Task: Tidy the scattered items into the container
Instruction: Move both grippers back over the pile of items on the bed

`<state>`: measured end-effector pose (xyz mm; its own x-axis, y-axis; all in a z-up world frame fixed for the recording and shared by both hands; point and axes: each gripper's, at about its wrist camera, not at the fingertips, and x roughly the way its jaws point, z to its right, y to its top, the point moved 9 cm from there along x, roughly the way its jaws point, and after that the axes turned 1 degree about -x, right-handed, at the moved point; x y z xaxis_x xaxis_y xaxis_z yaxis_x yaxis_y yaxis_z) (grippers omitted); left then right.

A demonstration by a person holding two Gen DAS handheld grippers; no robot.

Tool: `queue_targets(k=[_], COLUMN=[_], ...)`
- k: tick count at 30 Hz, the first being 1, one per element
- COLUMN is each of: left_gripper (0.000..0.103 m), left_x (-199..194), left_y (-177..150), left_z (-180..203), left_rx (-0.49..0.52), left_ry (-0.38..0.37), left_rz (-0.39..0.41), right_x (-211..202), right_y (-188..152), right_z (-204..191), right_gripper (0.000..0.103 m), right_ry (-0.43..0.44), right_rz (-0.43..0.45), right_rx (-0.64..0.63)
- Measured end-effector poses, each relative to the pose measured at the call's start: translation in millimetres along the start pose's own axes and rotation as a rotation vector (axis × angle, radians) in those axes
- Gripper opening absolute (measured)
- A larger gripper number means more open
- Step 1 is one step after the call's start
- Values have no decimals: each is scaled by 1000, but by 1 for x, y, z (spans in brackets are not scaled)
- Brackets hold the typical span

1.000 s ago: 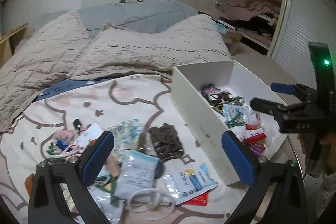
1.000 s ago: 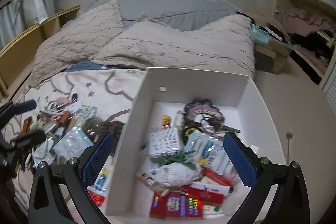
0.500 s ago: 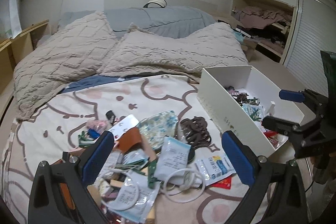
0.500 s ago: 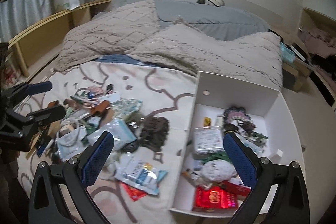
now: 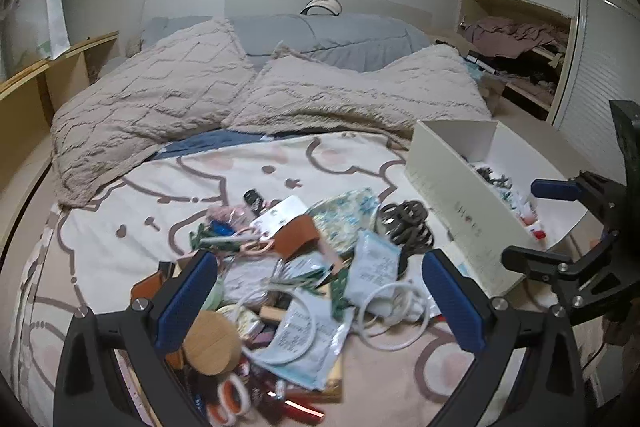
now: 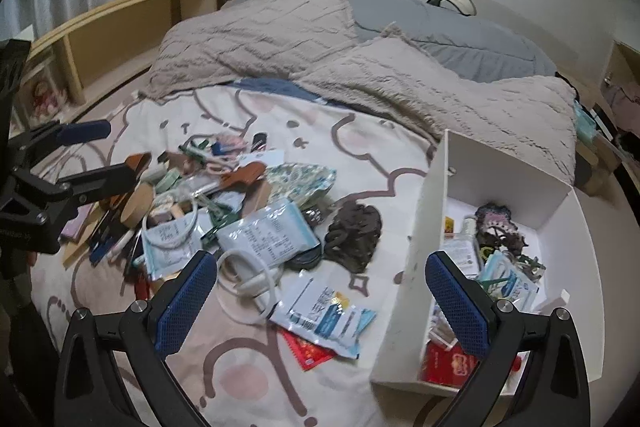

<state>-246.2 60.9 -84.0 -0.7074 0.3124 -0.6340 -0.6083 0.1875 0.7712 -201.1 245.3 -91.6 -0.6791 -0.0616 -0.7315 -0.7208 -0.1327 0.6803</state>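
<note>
While both tools gape wide, empty, left tool over clutter pile, white box beside; pile contents partly blurred

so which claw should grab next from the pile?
Left, probably. The left claw is open right over the pile, wooden disc by its finger. The right claw, also open, straddles the white box's wall.

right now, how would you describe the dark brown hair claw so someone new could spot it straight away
Start at the white box on the right of the cartoon-print bedspread. Just outside its left wall, at the right edge of the pile, lies the dark brown hair claw. It is the only dark, chain-textured lump there; the white and blue packets beside it are flat and shiny.
</note>
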Motion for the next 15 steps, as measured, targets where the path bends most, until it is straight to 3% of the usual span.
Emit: queue_targets(k=[7,15], left_gripper=[103,103], left_x=[11,19], left_y=[-29,-54], left_z=[-18,-14], left_rx=[-43,-10], left_ry=[-18,-69], left_rz=[-47,-46], right_x=[19,52], right_y=[-14,-39], right_z=[-21,-41], right_gripper=[103,103], right_ry=[-16,-95], right_rz=[-63,-163], right_rx=[-59,-218])
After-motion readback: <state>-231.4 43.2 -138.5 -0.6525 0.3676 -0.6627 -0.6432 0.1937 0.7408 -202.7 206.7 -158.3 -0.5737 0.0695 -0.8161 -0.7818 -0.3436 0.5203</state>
